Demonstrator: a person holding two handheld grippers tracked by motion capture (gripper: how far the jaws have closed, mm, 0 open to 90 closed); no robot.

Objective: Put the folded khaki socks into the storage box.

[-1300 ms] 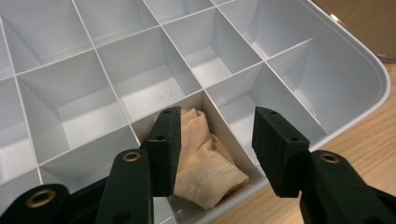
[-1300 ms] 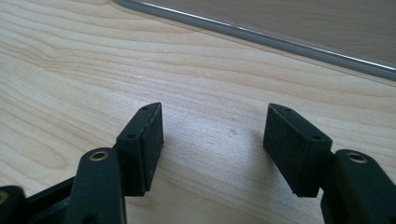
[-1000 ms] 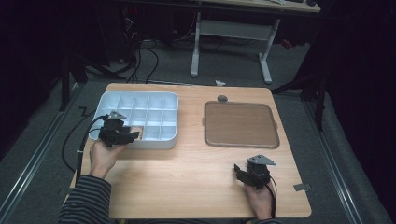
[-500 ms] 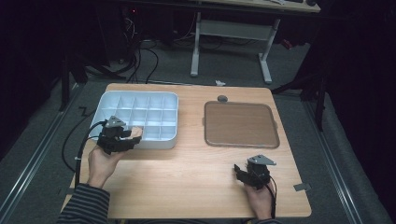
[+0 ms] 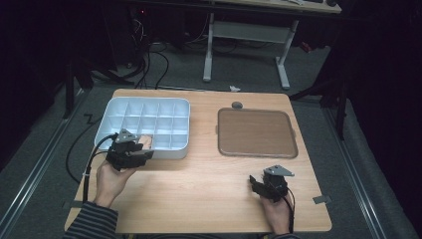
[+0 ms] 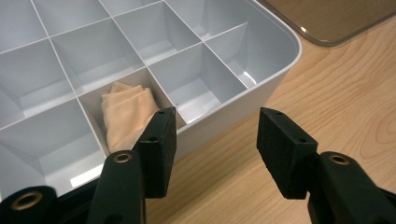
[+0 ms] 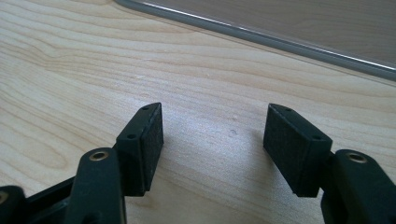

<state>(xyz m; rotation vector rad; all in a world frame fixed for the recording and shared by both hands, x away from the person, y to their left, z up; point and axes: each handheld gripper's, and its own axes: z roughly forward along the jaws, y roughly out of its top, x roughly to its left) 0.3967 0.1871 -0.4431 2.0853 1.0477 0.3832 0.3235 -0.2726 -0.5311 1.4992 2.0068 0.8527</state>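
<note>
A white compartment tray (image 5: pixel 149 101) sits at the table's left. A folded peach cloth (image 5: pixel 145 141) lies in a compartment of its near row; in the left gripper view this cloth (image 6: pixel 126 116) rests behind the left jaw, inside the tray (image 6: pixel 280 70). My left gripper (image 5: pixel 142 149) hovers at the tray's near edge. Its jaws (image 6: pixel 215 140) have just been opening and stand open, with nothing between them. My right gripper (image 5: pixel 256 180) rests low over bare wood at the near right, open (image 7: pixel 215 140) and empty.
A brown rounded-square mat (image 5: pixel 256 132) lies on the table's right half; its edge shows in the left gripper view (image 6: pixel 327 18) and the right gripper view (image 7: pixel 280 28). A small dark round piece (image 5: pixel 237 105) sits just beyond it. Bare wood lies between the two hands.
My left gripper has drawn back toward the person, from over the tray's near row to its near edge. The cloth stays in its compartment. The right hand kept still.
</note>
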